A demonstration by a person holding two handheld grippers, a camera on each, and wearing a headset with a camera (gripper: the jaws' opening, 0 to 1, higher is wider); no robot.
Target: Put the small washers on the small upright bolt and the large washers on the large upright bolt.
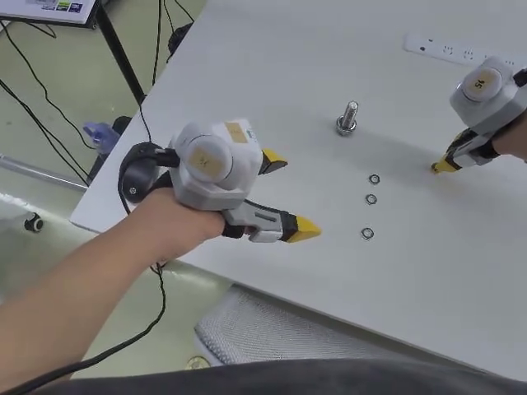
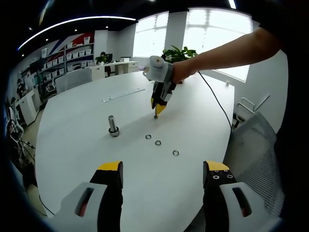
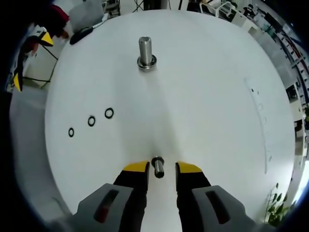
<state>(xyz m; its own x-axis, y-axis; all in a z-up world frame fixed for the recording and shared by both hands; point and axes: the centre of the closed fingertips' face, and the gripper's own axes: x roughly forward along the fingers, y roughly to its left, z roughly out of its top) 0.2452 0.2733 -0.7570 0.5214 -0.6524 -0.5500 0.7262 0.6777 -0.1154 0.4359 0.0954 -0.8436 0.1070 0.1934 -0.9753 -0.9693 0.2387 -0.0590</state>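
The small bolt [image 3: 158,166] stands between my spread right jaws; a sideways nudge could topple it. Left jaws gape.

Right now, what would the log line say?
left gripper: open, empty | right gripper: jaws around small bolt, not closed | three small washers: on table | large bolt: upright

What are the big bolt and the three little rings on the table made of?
The big bolt looks like bare metal: it is silvery grey with a shine on its shaft. The rings are probably metal too, thin and dark-edged, but they are too small to be sure.
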